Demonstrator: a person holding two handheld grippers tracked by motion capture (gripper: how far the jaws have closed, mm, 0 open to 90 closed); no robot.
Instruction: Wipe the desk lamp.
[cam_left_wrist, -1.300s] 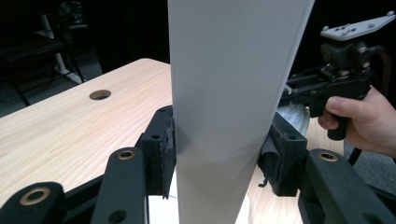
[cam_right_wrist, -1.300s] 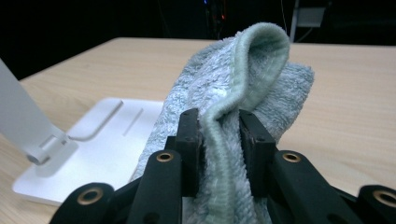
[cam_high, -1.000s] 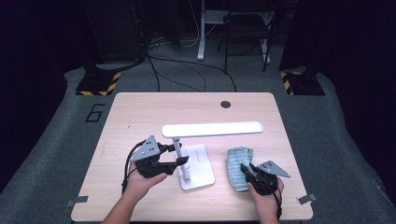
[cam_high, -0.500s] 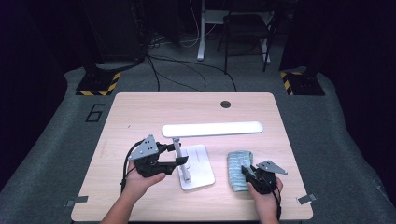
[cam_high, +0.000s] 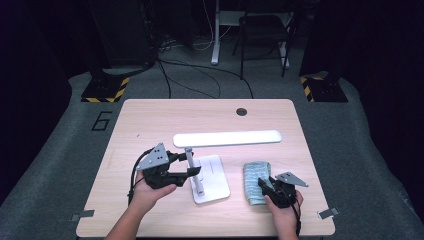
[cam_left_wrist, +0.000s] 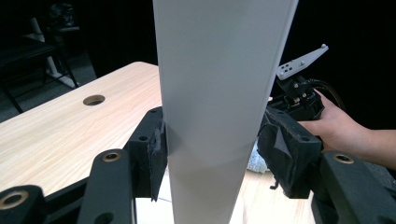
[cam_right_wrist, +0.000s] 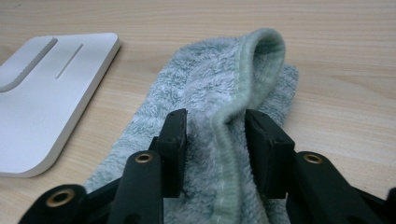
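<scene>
A: Left gripper (cam_high: 192, 162) state?
B: Clamped on the desk lamp's post (cam_left_wrist: 212, 107) — pads pressed on both sides, base (cam_high: 216, 181) flat on the table (cam_high: 150, 120), light bar (cam_high: 227, 138) level above.
A: Right gripper (cam_high: 264, 186)?
B: Jaws had just been opening. Raised fold of the green towel (cam_right_wrist: 224, 93) sat between them, pads not squeezing it. Towel lay just right of the lamp base, near the table's front edge.

White desk lamp (cam_high: 205, 172), flat square base on the counter, slim upright post, long bar head lying level above; pale green terry cloth (cam_high: 255, 180), folded, one hemmed ridge bunched upward, lying on the counter just beside the lamp base, apart from it
</scene>
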